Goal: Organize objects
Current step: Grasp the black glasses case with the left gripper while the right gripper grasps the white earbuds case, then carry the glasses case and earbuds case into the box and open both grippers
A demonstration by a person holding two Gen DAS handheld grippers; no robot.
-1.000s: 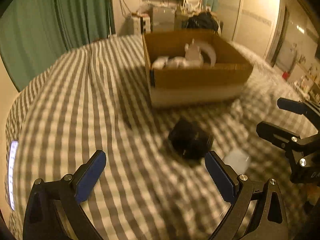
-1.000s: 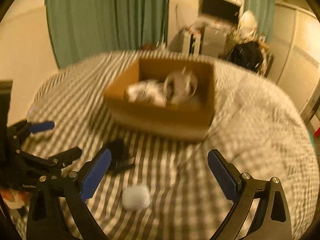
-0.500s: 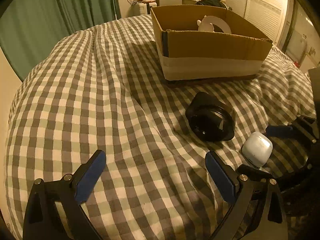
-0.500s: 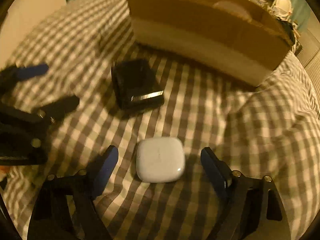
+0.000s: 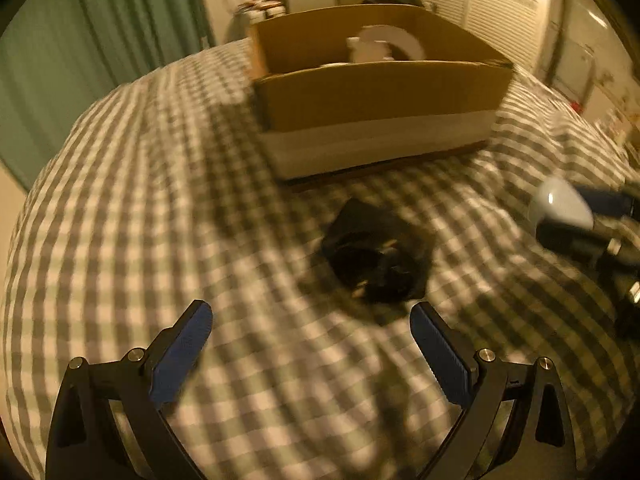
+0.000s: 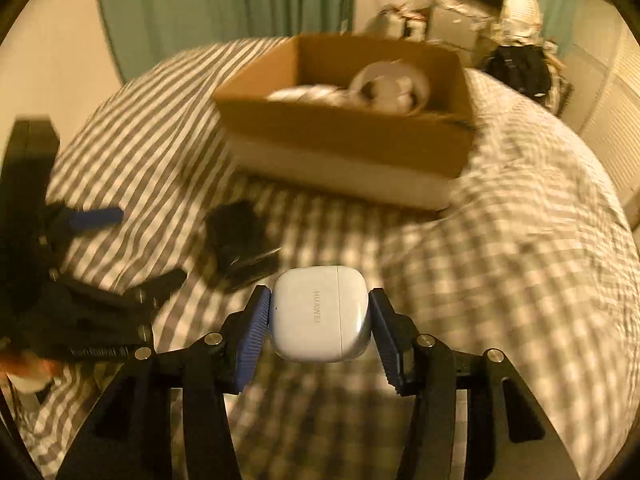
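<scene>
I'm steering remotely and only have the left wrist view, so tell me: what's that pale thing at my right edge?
Observer: It's a white earbud case, and the lettering on its lid reads HUAWEI.
Operator: Is it lying on the bed?
Observer: No. The right gripper has it, with the jaws pressed on its two sides, clear of the checked bedspread.
Operator: What's in the cardboard box? I only see a white curve over the rim.
Observer: The right wrist view looks down into the cardboard box: a round white item and pale crumpled material beside it, too blurred to name.
Operator: Are my jaws holding anything?
Observer: The left gripper looks open and empty, with the black object lying beyond it.
</scene>
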